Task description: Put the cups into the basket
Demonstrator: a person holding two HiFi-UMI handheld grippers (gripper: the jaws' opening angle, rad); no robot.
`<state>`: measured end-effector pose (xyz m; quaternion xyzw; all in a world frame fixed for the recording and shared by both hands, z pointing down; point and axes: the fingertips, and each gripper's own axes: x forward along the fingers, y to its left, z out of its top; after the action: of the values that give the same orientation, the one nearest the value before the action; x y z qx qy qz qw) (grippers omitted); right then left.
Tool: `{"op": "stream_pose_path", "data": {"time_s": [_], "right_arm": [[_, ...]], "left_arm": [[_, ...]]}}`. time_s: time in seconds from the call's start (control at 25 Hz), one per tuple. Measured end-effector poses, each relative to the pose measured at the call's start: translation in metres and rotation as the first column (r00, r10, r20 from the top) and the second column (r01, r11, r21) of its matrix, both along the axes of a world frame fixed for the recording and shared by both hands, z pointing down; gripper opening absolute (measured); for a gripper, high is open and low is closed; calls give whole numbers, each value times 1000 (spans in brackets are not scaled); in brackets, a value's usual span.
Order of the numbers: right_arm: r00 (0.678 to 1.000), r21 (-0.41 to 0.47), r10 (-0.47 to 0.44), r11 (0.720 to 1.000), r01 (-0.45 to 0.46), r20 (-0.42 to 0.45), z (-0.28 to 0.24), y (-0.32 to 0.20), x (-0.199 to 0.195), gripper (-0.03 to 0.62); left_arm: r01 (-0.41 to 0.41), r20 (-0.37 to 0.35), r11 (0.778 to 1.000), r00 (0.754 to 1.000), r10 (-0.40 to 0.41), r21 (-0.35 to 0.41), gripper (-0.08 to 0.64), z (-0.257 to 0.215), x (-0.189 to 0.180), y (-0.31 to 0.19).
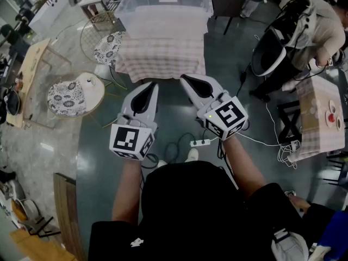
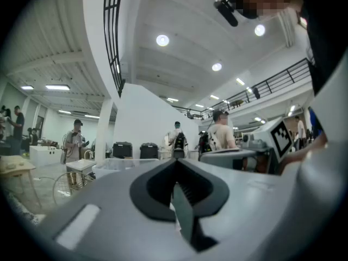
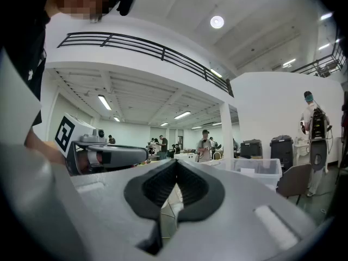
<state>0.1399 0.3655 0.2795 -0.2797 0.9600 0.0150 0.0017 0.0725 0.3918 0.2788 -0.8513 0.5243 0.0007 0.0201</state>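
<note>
A large indoor hall is being lit by round ceiling lamps (image 2: 162, 40) and strip lights (image 3: 104, 102). A power strip (image 1: 201, 143) is being left lying on the glossy grey floor (image 1: 98, 167). A surface (image 1: 163, 58) ahead is being covered by a checked cloth. A round stool (image 1: 66, 98) with a patterned cushion is being kept to its left. An upper balcony is being edged by a black railing (image 3: 147, 47) above white walls (image 2: 147, 118).

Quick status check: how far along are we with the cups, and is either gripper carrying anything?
Done: nothing that shows; no cup is visible in any view. In hand: nothing. The left gripper and right gripper are both shut and empty, held level, facing the checked-cloth table with a clear bin on it. Left: apparently the whole job, finding, picking and placing every cup.
</note>
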Motion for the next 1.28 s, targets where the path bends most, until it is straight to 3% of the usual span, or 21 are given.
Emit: {"op": "stream_pose_path", "data": {"time_s": [1.28], "right_arm": [[998,-37,-62,997,63,13,26,-22,63,0]], "left_arm": [[104,9,993,995,-103,-48,6,17,62,-10]]}}
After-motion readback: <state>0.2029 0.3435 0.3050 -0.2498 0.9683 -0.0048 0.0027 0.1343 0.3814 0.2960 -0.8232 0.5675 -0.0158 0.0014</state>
